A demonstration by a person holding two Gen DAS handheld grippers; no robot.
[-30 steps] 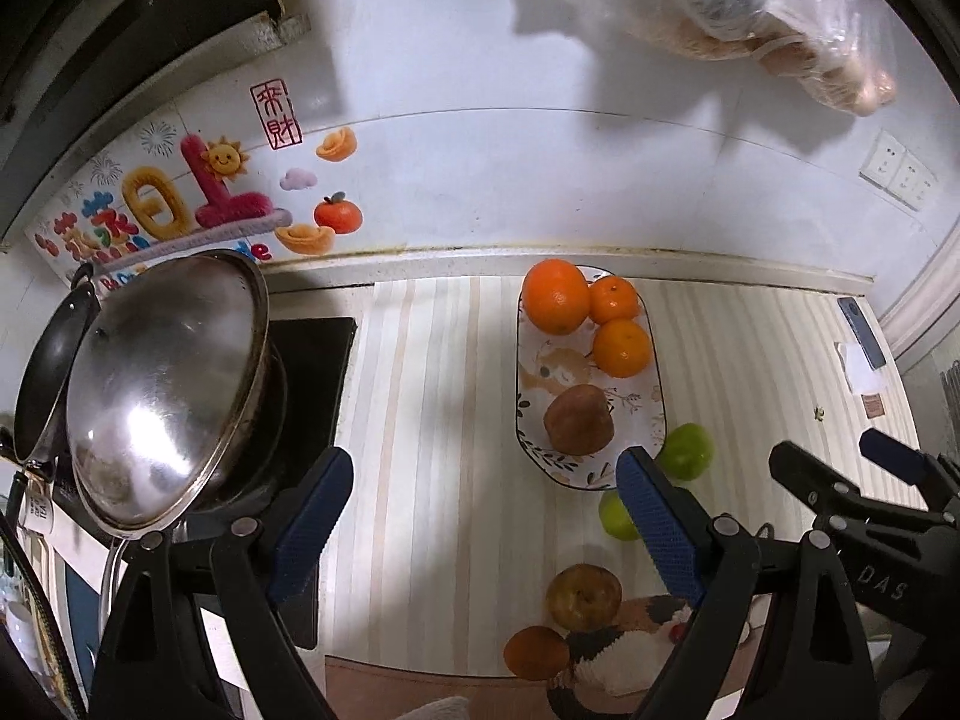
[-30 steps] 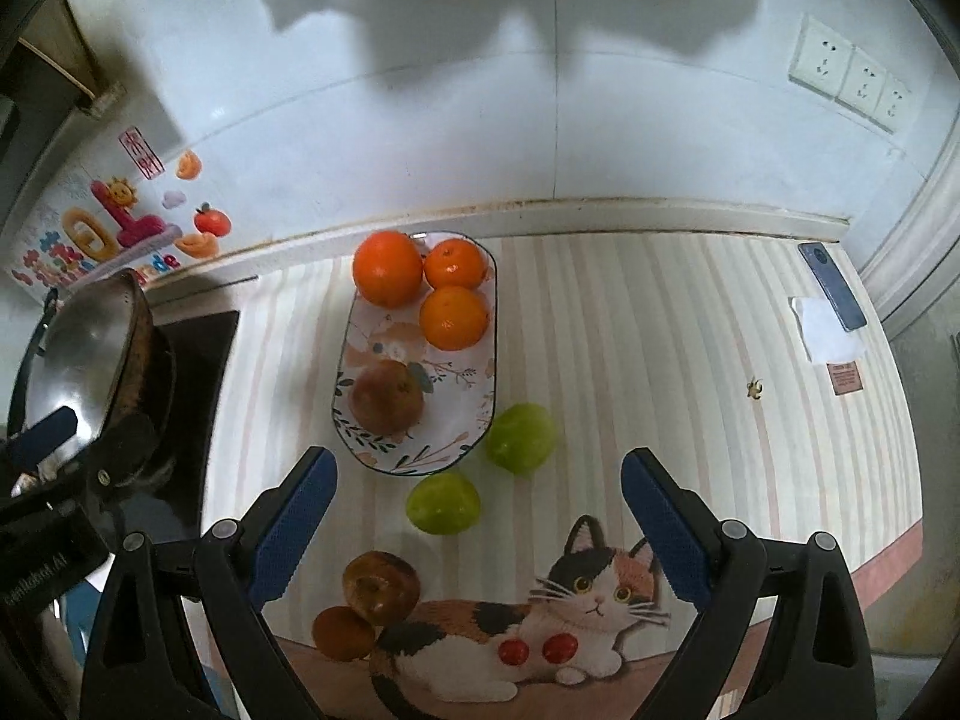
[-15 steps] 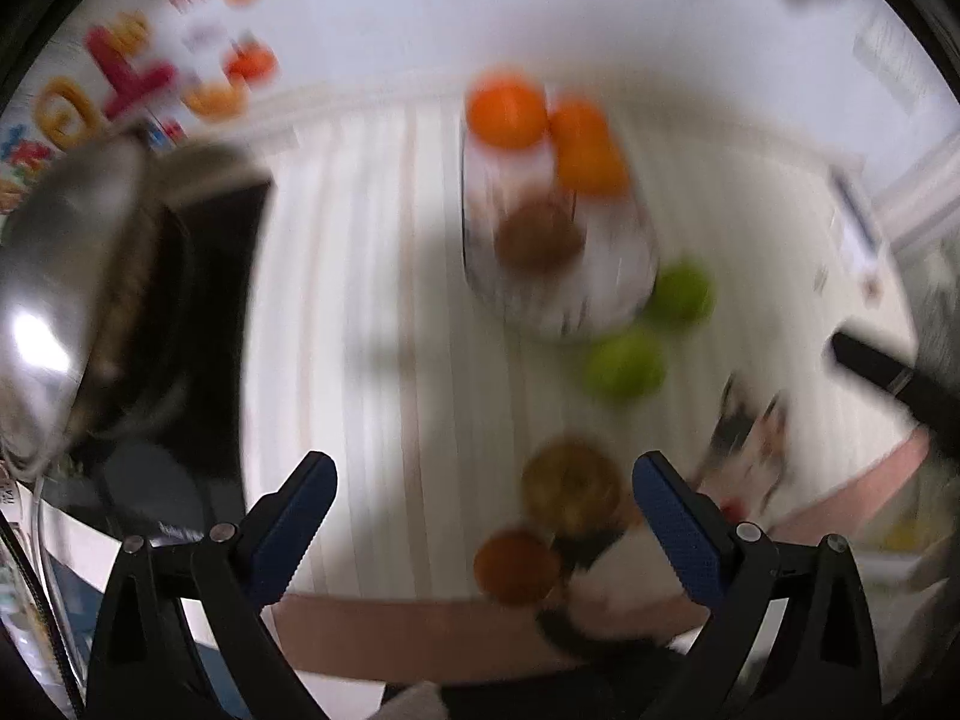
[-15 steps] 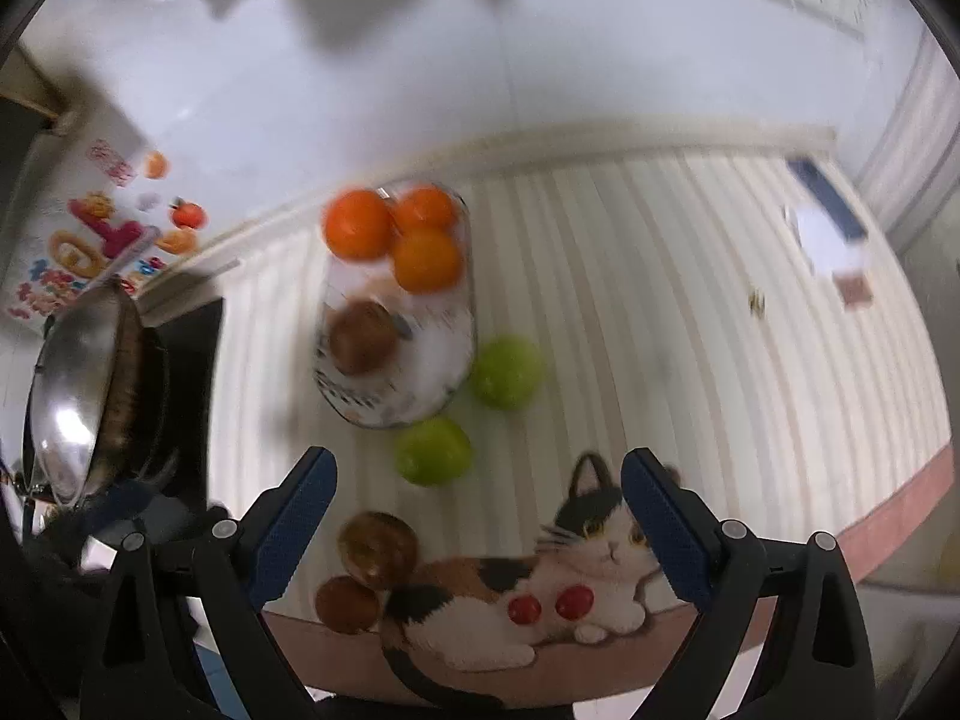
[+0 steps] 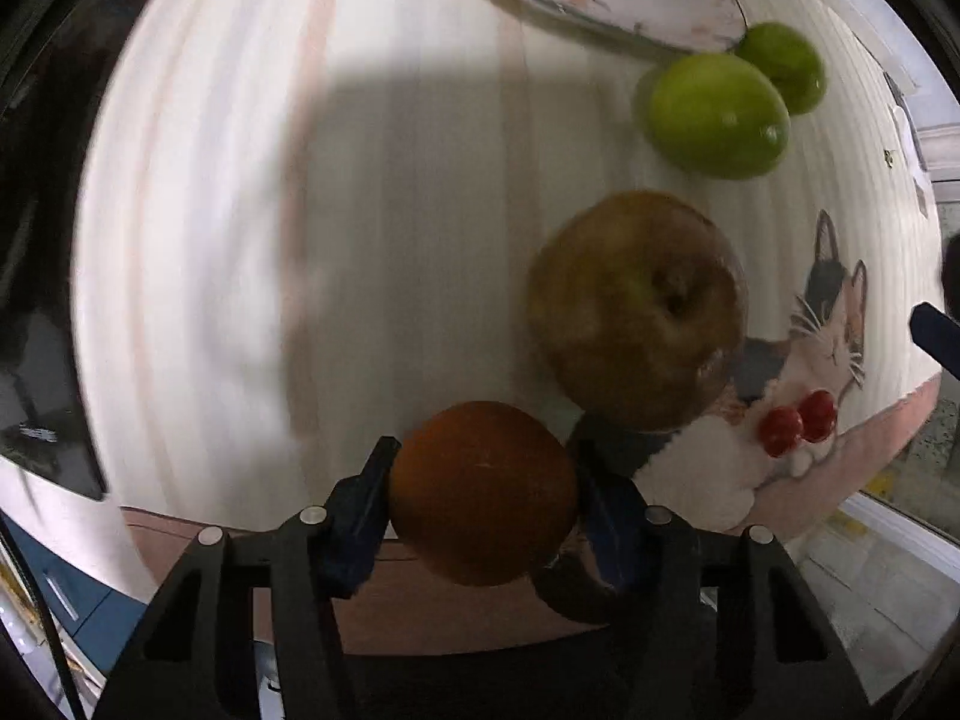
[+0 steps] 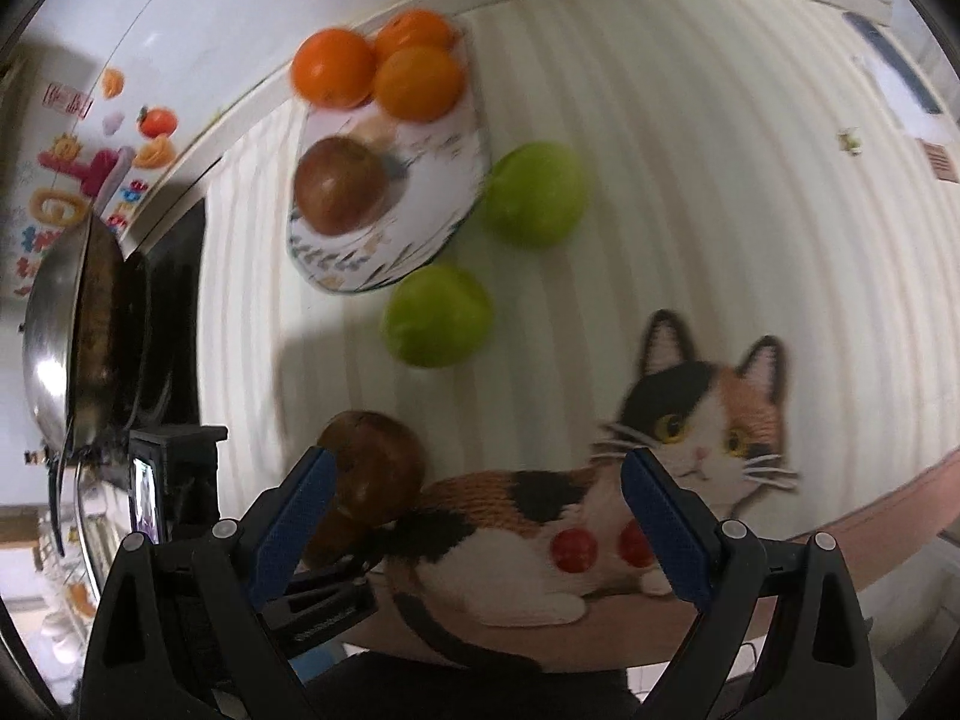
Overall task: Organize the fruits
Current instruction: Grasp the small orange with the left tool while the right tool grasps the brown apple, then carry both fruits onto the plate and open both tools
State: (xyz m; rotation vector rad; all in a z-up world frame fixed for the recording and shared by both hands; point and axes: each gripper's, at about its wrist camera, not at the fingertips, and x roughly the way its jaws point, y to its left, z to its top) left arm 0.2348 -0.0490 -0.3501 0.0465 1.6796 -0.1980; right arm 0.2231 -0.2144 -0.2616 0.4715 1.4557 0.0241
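A small dark orange lies at the counter's front edge, between the blue pads of my left gripper, whose jaws are closing and touch it on both sides. Just beyond it sits a brown apple, with two green fruits farther back beside the patterned plate. In the right wrist view the plate holds three oranges and a brown fruit. My right gripper hangs open over the cat mat, its left finger next to the brown apple.
A lidded steel wok stands on the black stove at the left. A wall with stickers runs behind the striped counter. A phone lies at the far right. The counter's front edge is close below both grippers.
Both grippers have come down close to the counter. The left jaws, wide apart before, have closed in around the small orange at the front edge.
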